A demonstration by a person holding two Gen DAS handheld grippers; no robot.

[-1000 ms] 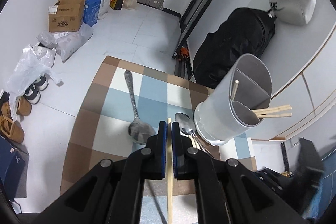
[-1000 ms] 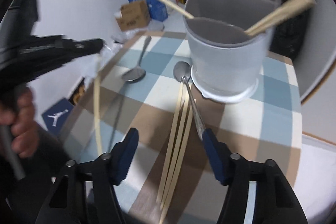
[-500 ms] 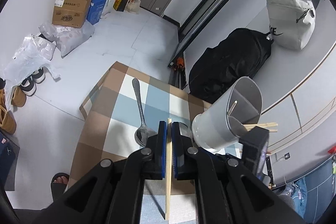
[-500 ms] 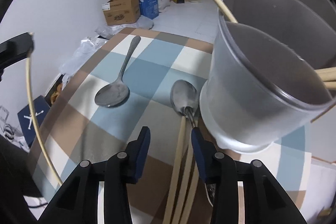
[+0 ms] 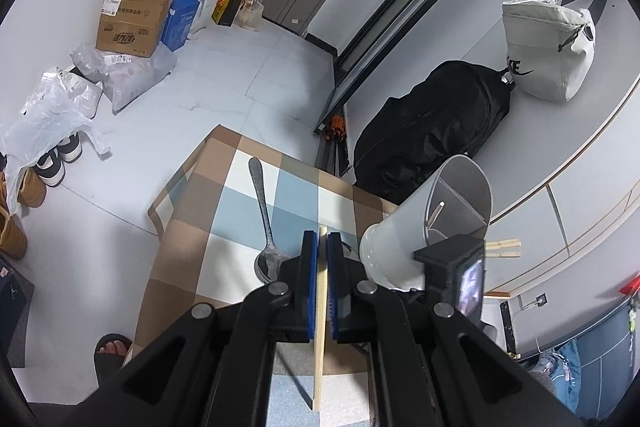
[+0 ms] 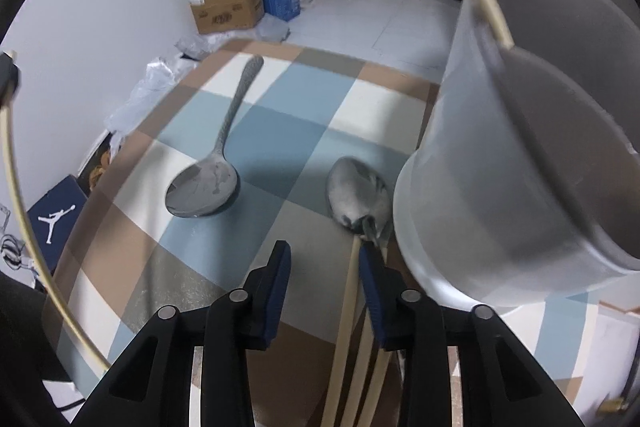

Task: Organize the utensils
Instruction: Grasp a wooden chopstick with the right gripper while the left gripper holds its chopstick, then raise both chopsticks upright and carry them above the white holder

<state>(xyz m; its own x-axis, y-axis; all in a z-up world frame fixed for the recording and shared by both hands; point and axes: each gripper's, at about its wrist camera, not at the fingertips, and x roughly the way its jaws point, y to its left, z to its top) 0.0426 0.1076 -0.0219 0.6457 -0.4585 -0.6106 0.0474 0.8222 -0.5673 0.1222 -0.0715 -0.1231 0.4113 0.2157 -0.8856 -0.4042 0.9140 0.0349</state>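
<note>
The left hand-held gripper [image 5: 322,259] is clamping a pale wooden chopstick [image 5: 320,323] while the right hand-held gripper [image 6: 325,267], jaws closing but unclamped, is straddling loose wooden chopsticks [image 6: 347,327] beside the grey divided plastic utensil holder [image 6: 516,163] on the checked worktop [image 6: 280,99], needing a firm pinch next.

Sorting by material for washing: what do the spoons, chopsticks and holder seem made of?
Spoons: metal, likely stainless steel; grey reflective bowls, textured handle.
Chopsticks: probably bamboo or wood; pale tan, matte.
Holder: looks like plastic; smooth, light grey, slightly translucent wall.
</note>
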